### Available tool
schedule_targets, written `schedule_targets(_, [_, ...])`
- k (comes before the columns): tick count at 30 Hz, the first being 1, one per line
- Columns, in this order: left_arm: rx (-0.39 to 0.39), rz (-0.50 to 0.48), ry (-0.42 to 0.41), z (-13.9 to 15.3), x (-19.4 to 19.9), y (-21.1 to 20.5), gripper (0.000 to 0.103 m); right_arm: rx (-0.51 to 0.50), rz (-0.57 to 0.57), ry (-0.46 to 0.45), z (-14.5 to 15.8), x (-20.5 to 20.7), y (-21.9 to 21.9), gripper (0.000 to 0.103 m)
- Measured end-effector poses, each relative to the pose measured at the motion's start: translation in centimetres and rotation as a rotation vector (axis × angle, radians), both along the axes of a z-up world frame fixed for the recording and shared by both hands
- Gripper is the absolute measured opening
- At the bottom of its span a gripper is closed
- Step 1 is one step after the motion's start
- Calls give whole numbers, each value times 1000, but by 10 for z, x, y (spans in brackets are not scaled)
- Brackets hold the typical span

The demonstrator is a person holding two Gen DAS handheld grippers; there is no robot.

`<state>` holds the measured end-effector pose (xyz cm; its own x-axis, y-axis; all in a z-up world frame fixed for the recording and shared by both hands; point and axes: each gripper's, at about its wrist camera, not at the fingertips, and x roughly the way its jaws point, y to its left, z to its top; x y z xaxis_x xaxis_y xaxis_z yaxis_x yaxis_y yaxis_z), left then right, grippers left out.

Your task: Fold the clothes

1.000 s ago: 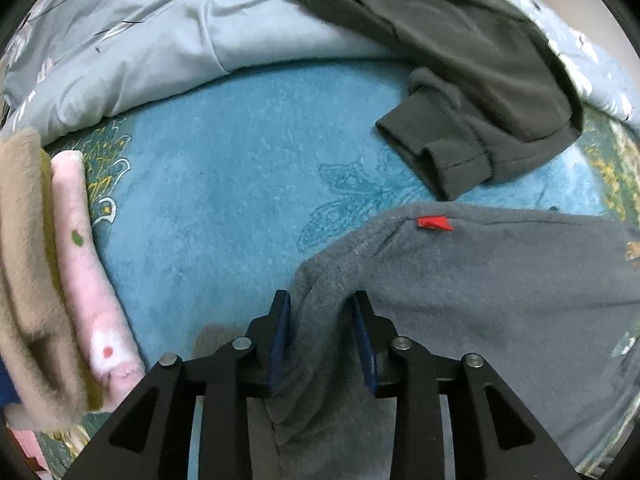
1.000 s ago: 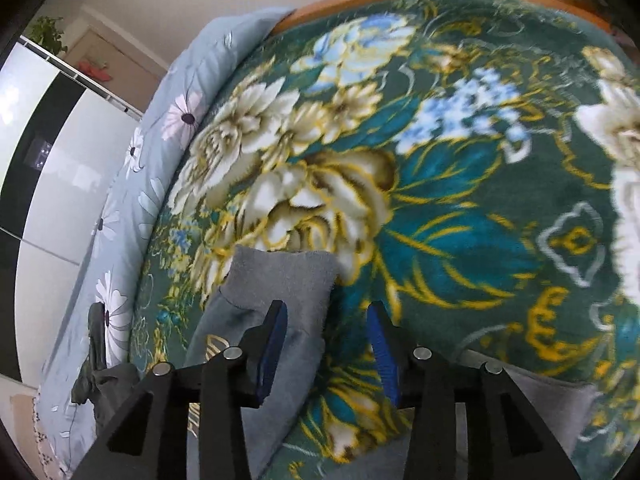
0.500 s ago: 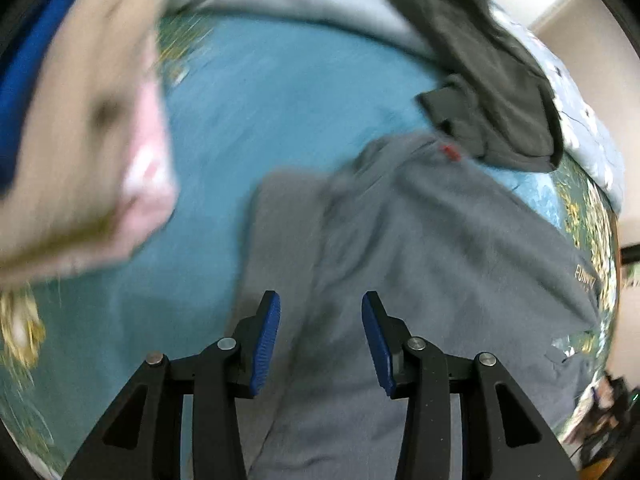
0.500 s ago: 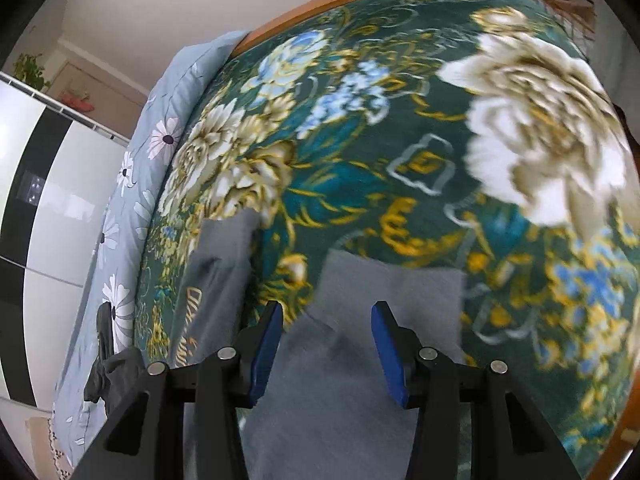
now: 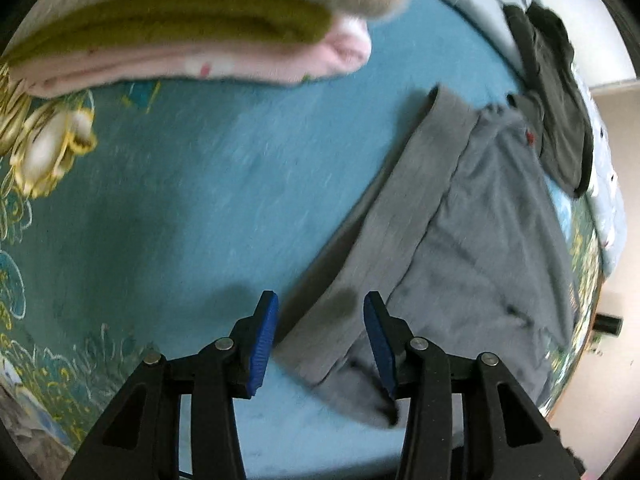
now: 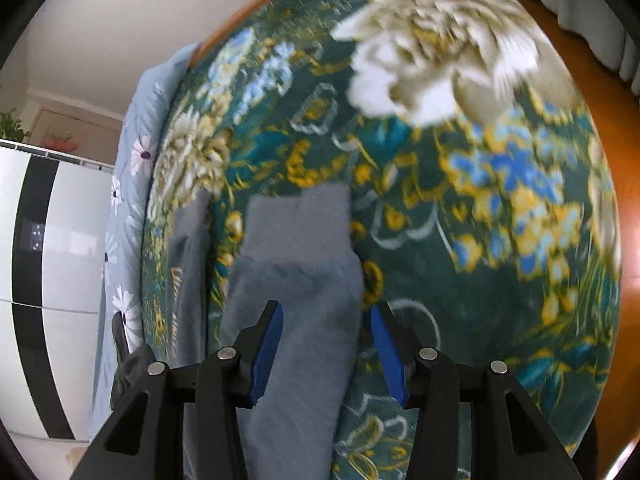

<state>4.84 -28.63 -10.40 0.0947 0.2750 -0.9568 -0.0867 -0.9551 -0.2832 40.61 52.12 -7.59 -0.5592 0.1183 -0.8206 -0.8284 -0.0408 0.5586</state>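
left wrist view: my left gripper (image 5: 320, 330) is opening, pads clear, over a sleeve of the grey fleece sweatshirt (image 5: 492, 216) spread on the teal floral blanket (image 5: 200, 184). my right gripper (image 6: 326, 344) stands parted, holding nothing, over the other sleeve. folded pile (image 5: 192, 28) done; this garment and the dark one (image 5: 560, 100) remain.

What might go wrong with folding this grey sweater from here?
1. Each sleeve lies between open pads: the left tool, jaws opening, is over the left sleeve, and the right tool over the right sleeve. A shallow pinch might slip.
2. The dark garment overlaps the grey sweater near its collar and could get dragged along.
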Motion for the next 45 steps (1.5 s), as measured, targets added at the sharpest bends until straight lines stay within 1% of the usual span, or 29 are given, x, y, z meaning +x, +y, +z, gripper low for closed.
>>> schedule_targets(2, [2, -4, -8, -1, 9, 1, 47, -22, 9, 24, -9, 2, -3, 50])
schedule_targets(4, [13, 0, 2, 0, 16, 3, 50, -41, 19, 44, -17, 2, -3, 50])
schedule_targets(7, [17, 6, 33, 8, 23, 4, 50, -55, 43, 81, -25, 0, -2, 49])
schedule_targets(9, [22, 30, 39, 12, 28, 2, 50, -60, 53, 112, -30, -1, 0, 49])
schedule_targets(11, [9, 64, 26, 12, 35, -3, 50, -66, 59, 148, -34, -4, 3, 49])
schedule_targets(14, [12, 131, -41, 3, 52, -11, 50, -73, 73, 180, -38, -6, 7, 47])
schedule_targets(15, [23, 136, -55, -2, 57, -10, 51, -78, 76, 186, -39, -5, 7, 47])
schedule_targets(19, [70, 130, -102, -23, 78, 2, 51, -104, 82, 198, -43, -2, 9, 37])
schedule_targets(20, [79, 119, -102, -26, 81, 6, 51, -109, 87, 196, -43, -1, 8, 34])
schedule_targets(22, [94, 92, -94, -31, 85, 17, 51, -115, 89, 199, -44, 1, 6, 33])
schedule_targets(27, [100, 58, -85, -35, 82, 31, 49, -135, 60, 227, -49, 7, -5, 32])
schedule_targets(28, [98, 57, -88, -37, 81, 32, 46, -140, 47, 233, -50, 7, -6, 32])
schedule_targets(29, [89, 59, -92, -38, 81, 32, 40, -141, 39, 235, -51, 7, -7, 32])
schedule_targets(30, [78, 61, -95, -40, 82, 31, 36, -142, 35, 234, -51, 6, -7, 32])
schedule_targets(32, [56, 80, -108, -42, 82, 27, 20, -147, 29, 233, -51, 4, -8, 32])
schedule_targets(33, [56, 92, -116, -43, 83, 25, 18, -151, 25, 236, -51, 2, -9, 31])
schedule_targets(34, [64, 108, -123, -43, 84, 22, 11, -157, 21, 237, -52, 0, -9, 30])
schedule_targets(36, [80, 118, -123, -40, 86, 21, 8, -166, 20, 232, -53, -7, -11, 19])
schedule_targets(37, [87, 118, -121, -37, 87, 21, 7, -167, 23, 225, -53, -9, -12, 16])
schedule_targets(38, [97, 120, -118, -33, 88, 21, 6, -165, 28, 216, -52, -12, -13, 10])
schedule_targets(40, [124, 137, -105, -23, 89, 22, 5, -154, 33, 196, -48, -15, -13, 7])
schedule_targets(43, [194, 155, -78, 2, 87, 23, 4, -102, 19, 222, -28, -12, -9, 4])
schedule_targets(45, [246, 135, -31, 26, 84, 25, 4, -62, 31, 247, -12, -10, -8, 3])
